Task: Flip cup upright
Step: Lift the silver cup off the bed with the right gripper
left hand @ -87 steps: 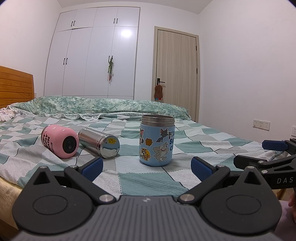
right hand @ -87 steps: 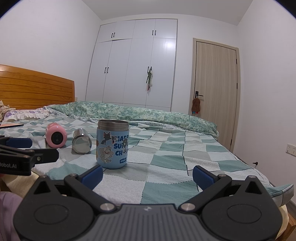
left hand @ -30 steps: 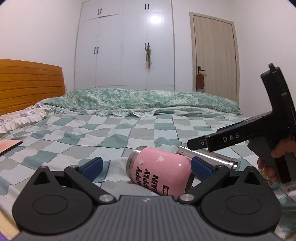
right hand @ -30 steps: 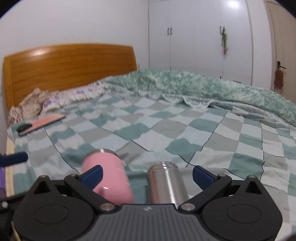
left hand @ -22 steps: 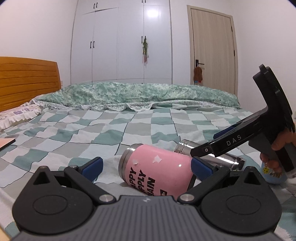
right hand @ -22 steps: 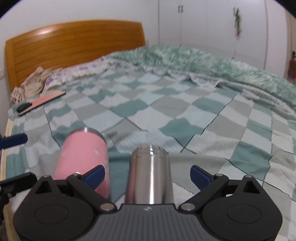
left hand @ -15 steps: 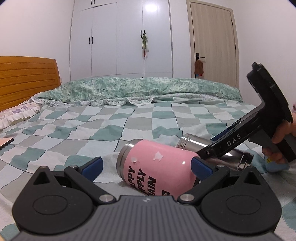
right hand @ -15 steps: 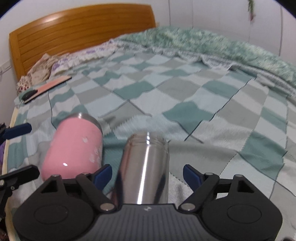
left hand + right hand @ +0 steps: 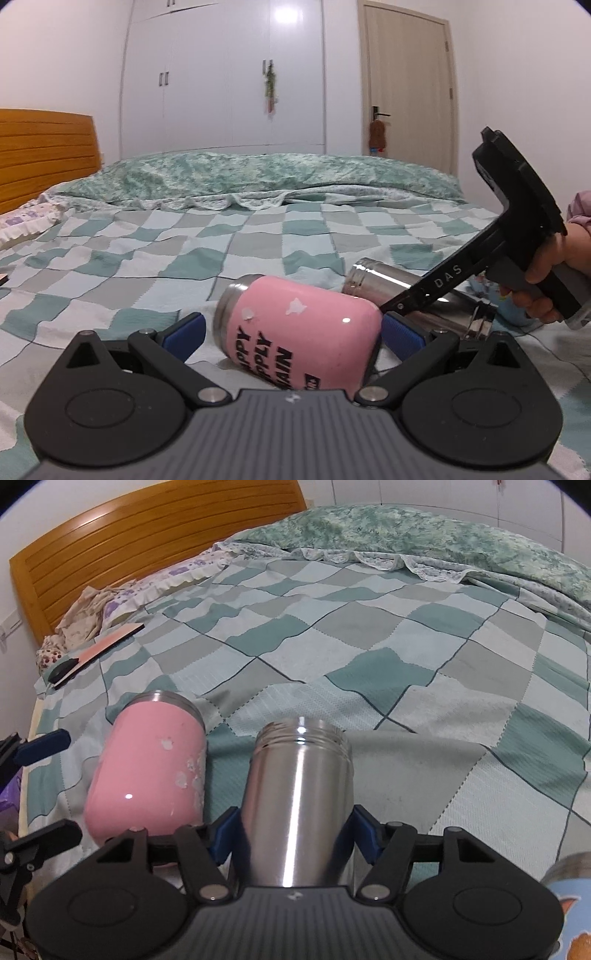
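A pink cup [image 9: 299,336] lies on its side on the checked bedspread, between the open fingers of my left gripper [image 9: 291,330]; the right pad is at its base, the left pad stands clear. It also shows in the right wrist view [image 9: 147,771]. A steel cup [image 9: 299,805] lies on its side beside it, mouth pointing away. My right gripper [image 9: 295,832] has both blue pads against the steel cup's sides. In the left wrist view the steel cup [image 9: 391,286] lies behind the pink one, under the right gripper's arm.
A blue cartoon cup [image 9: 569,904] stands at the right, close to the right gripper. A pink flat item [image 9: 99,650] lies near the wooden headboard [image 9: 147,535]. A rumpled green quilt [image 9: 258,177] lies across the far side of the bed.
Both grippers have moved in from the bed's edge to the lying cups. The right gripper's fingers have narrowed onto the steel cup. The left gripper has drawn closer around the pink cup.
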Demonstrator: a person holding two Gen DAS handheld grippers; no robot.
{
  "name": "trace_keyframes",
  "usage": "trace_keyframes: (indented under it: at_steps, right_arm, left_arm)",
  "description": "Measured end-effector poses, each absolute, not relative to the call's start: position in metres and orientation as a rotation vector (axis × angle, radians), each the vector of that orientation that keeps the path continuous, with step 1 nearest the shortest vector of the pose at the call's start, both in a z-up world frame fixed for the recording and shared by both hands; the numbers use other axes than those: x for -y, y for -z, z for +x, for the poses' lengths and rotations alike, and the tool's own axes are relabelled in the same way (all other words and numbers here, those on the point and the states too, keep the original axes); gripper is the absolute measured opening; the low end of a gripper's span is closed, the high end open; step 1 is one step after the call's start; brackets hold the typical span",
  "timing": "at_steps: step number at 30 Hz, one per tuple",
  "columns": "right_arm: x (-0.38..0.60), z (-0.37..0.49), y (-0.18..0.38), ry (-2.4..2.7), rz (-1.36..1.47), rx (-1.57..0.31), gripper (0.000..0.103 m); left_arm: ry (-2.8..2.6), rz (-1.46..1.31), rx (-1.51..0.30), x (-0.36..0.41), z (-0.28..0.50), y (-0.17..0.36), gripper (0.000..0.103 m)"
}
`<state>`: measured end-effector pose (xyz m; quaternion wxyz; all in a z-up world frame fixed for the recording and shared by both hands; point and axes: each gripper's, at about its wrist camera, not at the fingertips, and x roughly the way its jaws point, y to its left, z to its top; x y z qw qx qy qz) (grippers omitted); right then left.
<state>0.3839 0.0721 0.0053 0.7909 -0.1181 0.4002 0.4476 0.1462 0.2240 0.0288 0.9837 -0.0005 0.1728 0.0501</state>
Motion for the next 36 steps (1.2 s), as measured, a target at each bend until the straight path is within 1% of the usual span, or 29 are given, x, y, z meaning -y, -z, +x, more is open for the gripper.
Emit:
trace_keyframes:
  at_steps: [11, 19, 25, 31, 36]
  right_arm:
    - [-0.032, 0.341, -0.037, -0.933, -0.172, -0.81, 0.062]
    - [0.019, 0.285, -0.072, -0.923, -0.086, -0.752, 0.061]
    - [0.069, 0.233, -0.094, -0.91, -0.027, -0.711, 0.061]
    - [0.124, 0.187, -0.092, -0.871, 0.038, -0.747, 0.061]
    - [0.152, 0.175, -0.076, -0.829, 0.095, -0.804, 0.062]
  left_arm:
    - [-0.048, 0.032, -0.313, -0.203, 0.118, -0.049, 0.103]
    - [-0.029, 0.055, -0.27, -0.173, 0.072, -0.074, 0.103]
    - [0.009, 0.071, -0.246, -0.139, 0.039, -0.083, 0.103]
    - [0.071, 0.068, -0.246, -0.103, 0.018, -0.082, 0.103]
    - [0.117, 0.061, -0.263, -0.079, 0.012, -0.075, 0.103]
